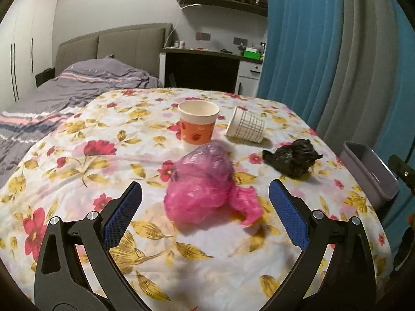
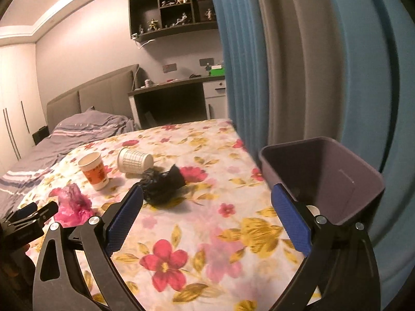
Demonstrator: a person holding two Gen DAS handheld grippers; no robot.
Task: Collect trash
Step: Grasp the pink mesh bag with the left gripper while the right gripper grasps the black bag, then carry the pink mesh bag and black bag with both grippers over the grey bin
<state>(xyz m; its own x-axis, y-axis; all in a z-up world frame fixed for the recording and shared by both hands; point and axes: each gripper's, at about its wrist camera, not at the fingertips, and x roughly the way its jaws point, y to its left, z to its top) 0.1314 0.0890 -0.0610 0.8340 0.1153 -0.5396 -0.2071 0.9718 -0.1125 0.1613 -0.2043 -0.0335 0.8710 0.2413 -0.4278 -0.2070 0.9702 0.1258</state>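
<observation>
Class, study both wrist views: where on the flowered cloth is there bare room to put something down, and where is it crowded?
Free: the near cloth between the right gripper and bin, and the left stretch towards the bed. Crowded: the middle, with pink bag, black bag, upright cup and tipped cup.

A grey upholstered headboard (image 1: 116,44) backs a bed with a striped purple duvet (image 1: 77,85). Blue and grey curtains (image 1: 324,51) hang beside a dark desk (image 1: 205,59), under a dark wall shelf of figurines (image 2: 173,13).

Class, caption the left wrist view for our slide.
Open left gripper nears a pink plastic bag on the floral tablecloth, cups behind.
</observation>
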